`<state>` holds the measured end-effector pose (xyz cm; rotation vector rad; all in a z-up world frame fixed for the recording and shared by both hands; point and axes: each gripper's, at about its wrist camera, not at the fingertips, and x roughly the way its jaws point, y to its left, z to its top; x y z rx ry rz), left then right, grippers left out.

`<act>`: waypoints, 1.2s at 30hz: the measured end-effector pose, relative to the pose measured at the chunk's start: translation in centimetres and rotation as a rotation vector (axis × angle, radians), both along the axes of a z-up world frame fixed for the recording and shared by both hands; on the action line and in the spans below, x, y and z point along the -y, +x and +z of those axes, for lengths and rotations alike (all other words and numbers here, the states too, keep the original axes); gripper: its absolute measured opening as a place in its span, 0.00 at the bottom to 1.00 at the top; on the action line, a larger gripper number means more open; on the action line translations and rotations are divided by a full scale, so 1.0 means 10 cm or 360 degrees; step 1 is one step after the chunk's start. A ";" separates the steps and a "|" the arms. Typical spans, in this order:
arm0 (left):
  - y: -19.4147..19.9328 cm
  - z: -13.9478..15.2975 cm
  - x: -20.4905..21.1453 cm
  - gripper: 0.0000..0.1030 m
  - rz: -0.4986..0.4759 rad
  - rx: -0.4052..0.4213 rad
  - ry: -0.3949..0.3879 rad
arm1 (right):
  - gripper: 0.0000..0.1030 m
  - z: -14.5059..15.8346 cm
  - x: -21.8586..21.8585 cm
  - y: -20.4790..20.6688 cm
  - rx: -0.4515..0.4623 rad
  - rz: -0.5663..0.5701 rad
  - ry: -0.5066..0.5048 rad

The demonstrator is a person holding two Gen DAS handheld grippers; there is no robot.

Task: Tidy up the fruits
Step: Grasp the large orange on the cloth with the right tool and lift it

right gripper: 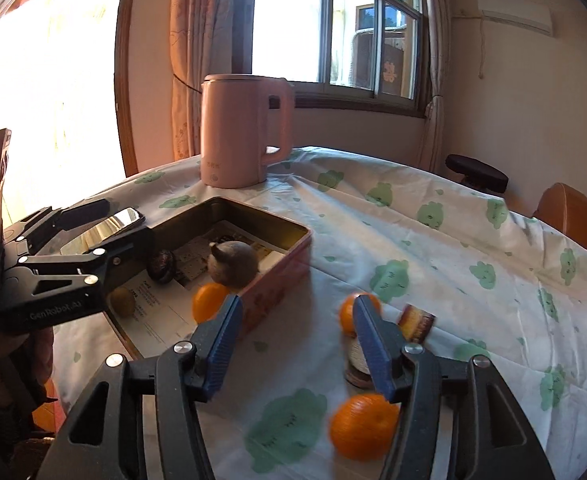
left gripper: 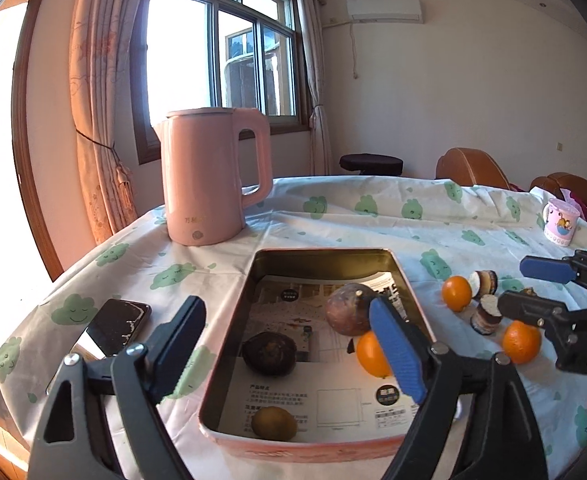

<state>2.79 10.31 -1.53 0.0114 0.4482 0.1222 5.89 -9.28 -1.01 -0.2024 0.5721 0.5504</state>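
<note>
i see my left tongs (left gripper: pixel 289 344) hanging over the pink rectangular metal tin (left gripper: pixel 325 446), their black and blue fingers spread wide with nothing between the pads. inside the tin, on printed paper sheets (left gripper: pixel 345 400), lie a large brownish round fruit (left gripper: pixel 347 308), a dark wrinkled fruit (left gripper: pixel 269 354), a small greenish-brown kiwi-like fruit (left gripper: pixel 274 423) by the near wall, and one orange (left gripper: pixel 369 354) just beside the big brown fruit.

my right tongs (right gripper: pixel 293 344) stand parted too, gripping nothing, over the white bench cloth with green cloud prints (right gripper: pixel 433 240), to the right of the tin. on the cloth near them sit a near orange (right gripper: pixel 363 426), partly blurred, a far orange (right gripper: pixel 347 314), and two short cut pieces with dark skin and pale ends (left gripper: pixel 483 280), one touching the far orange's side in the left view.

a tall pink electric kettle (left gripper: pixel 213 176) stands behind the tin. a black phone (left gripper: pixel 109 332) lies left of the tin. a pink cartoon mug (left gripper: pixel 561 222) sits well apart at the bench's far right.
</note>
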 end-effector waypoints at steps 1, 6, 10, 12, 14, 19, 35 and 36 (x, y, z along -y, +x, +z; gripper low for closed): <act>-0.01 0.01 0.05 0.85 -0.0020 0.0007 -0.0003 | 0.61 0.00 0.15 -0.01 0.0001 -0.0053 -0.0010; -0.02 0.02 0.36 0.88 -0.0115 0.0012 0.0003 | 0.61 -0.16 0.66 -0.02 -0.0085 -0.0204 -0.0081; 0.01 -0.01 0.57 0.89 -0.0171 -0.0011 0.0023 | 0.61 -0.27 0.70 -0.02 -0.0158 -0.0162 -0.0066; 0.02 -0.02 0.65 0.89 -0.0188 -0.0024 0.0040 | 0.61 -0.30 0.64 0.01 -0.0206 -0.0104 -0.0013; 0.03 -0.03 0.70 0.89 -0.0200 -0.0033 0.0050 | 0.61 -0.32 0.55 0.00 -0.0233 -0.0056 -0.0002; 0.06 -0.03 0.79 0.90 -0.0225 -0.0045 0.0059 | 0.55 -0.46 0.43 0.17 -0.0399 -0.0025 -0.0022; 0.51 -0.11 1.38 0.82 -0.0408 -0.0216 0.0051 | 0.46 -0.13 1.09 0.31 -0.0147 -0.0418 -0.0011; 0.55 -0.14 1.42 0.80 -0.0417 -0.0242 0.0051 | 0.46 -0.13 1.14 0.33 -0.0136 -0.0445 -0.0016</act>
